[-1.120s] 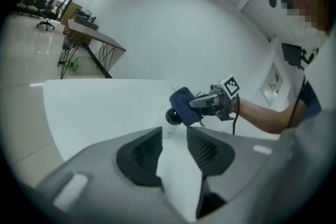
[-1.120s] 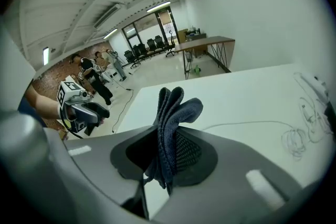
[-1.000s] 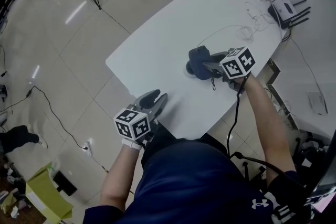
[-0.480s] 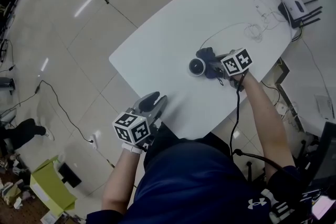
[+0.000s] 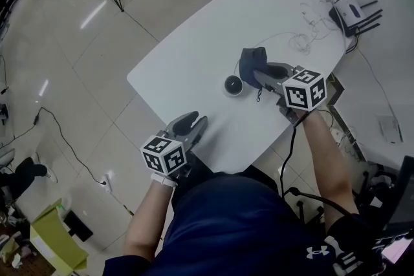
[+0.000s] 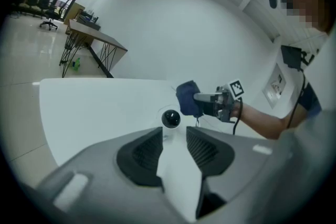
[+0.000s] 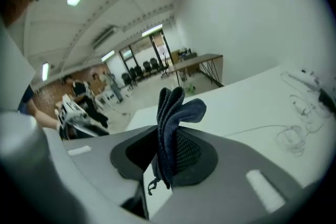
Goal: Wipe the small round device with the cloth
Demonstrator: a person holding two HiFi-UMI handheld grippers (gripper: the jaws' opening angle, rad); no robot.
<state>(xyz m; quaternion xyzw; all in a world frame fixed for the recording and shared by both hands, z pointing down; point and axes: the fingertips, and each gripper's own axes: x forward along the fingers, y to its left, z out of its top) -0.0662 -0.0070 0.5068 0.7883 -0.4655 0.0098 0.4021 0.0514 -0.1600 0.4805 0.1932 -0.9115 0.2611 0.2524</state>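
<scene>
1. Right gripper (image 5: pixel 262 74) has its jaws clamped on one folded dark blue cloth (image 5: pixel 251 63), which sticks out past the fingertips.
2. The left gripper (image 5: pixel 191 123) is at the near edge of the white table (image 5: pixel 194 42), its jaws partly apart with nothing between them.
3. One small round device (image 5: pixel 233 84), white with a black top, sits on the table between the two grippers, just beside the cloth and not touching it.
4. At the table's far end lie one router with antennas (image 5: pixel 352 11) and a loose tangle of thin white cables (image 5: pixel 304 39), well apart from the device.
</scene>
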